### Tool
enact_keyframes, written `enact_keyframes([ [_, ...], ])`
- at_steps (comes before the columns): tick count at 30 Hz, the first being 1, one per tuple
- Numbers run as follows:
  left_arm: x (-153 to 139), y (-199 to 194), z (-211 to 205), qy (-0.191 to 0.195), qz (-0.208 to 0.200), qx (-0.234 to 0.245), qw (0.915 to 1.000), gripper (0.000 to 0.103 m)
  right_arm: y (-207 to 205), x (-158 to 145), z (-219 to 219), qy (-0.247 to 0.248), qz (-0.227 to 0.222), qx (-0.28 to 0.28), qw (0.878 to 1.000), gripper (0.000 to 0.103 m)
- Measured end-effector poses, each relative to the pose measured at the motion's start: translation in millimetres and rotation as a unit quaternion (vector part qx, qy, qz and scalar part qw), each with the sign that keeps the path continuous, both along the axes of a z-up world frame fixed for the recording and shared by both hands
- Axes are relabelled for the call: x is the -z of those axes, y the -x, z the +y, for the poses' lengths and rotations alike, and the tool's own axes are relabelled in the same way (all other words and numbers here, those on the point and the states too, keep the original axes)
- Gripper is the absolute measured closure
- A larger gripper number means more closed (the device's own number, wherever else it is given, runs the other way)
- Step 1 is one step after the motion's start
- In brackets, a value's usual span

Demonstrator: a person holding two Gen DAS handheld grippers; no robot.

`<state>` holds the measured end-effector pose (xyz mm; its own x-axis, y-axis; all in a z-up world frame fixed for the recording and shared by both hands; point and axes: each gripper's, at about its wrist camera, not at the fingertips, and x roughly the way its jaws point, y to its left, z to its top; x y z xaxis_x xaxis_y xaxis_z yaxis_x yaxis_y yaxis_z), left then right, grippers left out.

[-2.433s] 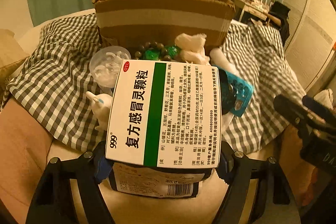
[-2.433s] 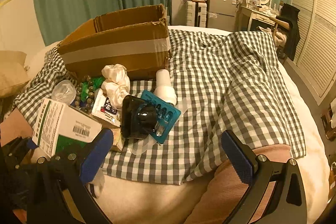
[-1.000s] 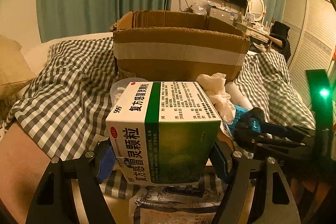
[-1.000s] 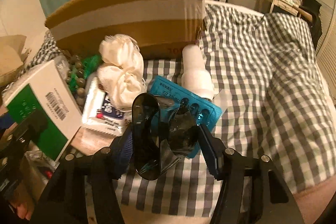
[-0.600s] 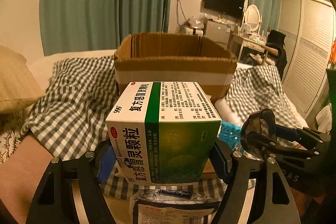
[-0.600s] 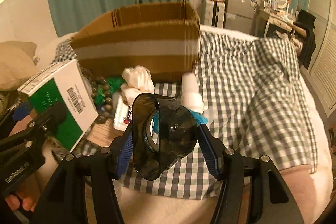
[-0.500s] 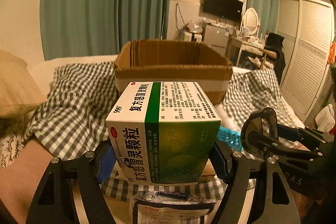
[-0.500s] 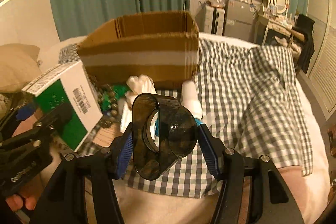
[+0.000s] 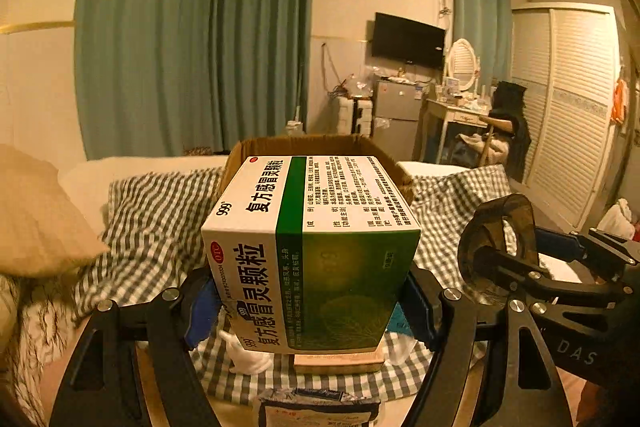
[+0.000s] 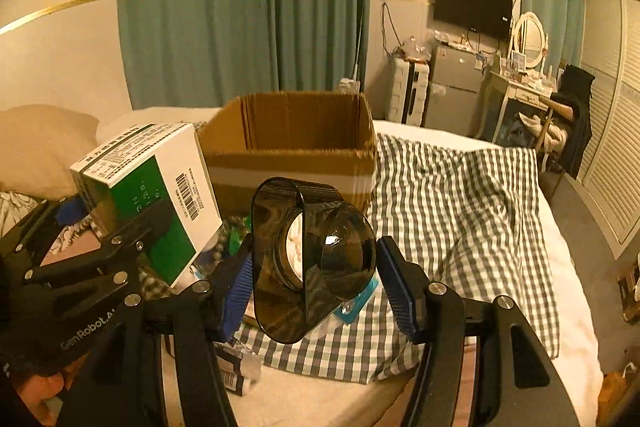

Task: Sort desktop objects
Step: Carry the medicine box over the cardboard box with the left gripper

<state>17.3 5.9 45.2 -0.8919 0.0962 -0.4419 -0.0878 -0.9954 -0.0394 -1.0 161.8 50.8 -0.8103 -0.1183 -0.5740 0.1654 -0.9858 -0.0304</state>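
Both wrist views look slightly downward from close range toward the cardboard box (image 9: 300, 143) (image 10: 292, 147), which both share.

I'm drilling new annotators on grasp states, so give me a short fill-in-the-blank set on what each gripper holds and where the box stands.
1. The left gripper is shut on a white and ____ medicine box.
2. The right gripper is shut on a dark, see-through ____ piece.
3. The cardboard box behind both stands with its top ____.
4. It rests on a ____ cloth.

Missing words: green; plastic; open; checked
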Motion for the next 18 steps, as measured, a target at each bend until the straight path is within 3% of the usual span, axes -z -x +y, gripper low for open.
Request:
enact_keyframes([
  [8,-51.9,12.7,-5.2,0.019,0.034,-0.001,0.9992,0.025,3.8,-46.5,-2.5,-0.001,0.033,-0.023,0.999,0.045],
  [18,-86.6,50.1,-9.8,0.006,0.019,0.007,0.9998,0.025,39.7,-84.3,-6.6,0.011,0.04,-0.045,0.998,0.044],
])
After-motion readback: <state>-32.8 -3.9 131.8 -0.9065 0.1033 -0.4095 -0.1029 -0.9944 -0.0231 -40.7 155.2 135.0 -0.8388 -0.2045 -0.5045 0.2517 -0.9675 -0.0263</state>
